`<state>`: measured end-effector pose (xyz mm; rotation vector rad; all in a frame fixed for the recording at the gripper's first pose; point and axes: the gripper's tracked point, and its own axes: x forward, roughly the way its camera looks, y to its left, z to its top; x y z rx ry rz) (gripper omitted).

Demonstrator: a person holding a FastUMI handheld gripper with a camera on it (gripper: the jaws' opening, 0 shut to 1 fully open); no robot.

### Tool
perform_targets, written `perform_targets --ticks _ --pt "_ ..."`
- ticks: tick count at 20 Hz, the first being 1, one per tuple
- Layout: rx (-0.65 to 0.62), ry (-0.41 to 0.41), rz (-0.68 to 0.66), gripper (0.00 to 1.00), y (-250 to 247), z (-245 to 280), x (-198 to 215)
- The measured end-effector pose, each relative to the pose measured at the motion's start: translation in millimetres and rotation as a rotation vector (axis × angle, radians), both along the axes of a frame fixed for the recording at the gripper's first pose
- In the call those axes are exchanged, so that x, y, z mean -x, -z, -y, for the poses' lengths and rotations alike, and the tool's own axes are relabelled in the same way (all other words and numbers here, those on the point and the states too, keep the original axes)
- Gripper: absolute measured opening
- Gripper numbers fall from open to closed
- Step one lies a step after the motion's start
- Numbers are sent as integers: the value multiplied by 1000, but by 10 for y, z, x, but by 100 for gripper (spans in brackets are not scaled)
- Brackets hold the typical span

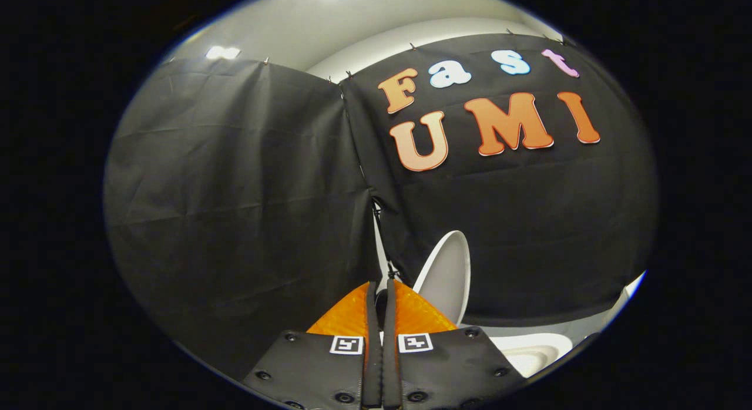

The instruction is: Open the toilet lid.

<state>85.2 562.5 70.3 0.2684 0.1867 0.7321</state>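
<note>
Standing raised beyond the closed, empty fingers [380,292], the lid [446,275] looks stiff, light and slippery, best taken at its rim.

The tongs [380,292] point at the booth wall [235,192], fingers pressed together. The raised toilet lid [446,278] stands just right of them, the toilet [531,354] below it.

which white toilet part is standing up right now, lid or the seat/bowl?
The toilet lid: it stands raised against the black cloth wall, just beyond and right of the gripper, whose jaws are shut on nothing. The seat and bowl lie flat, lower right.
</note>
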Motion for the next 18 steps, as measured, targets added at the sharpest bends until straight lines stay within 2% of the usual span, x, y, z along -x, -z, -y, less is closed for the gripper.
perform_targets --ticks 8,12,14,16,18 --pt "-16 -86 -67 8 43 -685 68" --pt "-11 -110 -88 9 82 -935 99" --pt "-10 -97 -86 9 30 -940 102" --pt "2 -90 -64 12 17 -944 120" --pt "16 -93 -41 20 -10 -942 136"
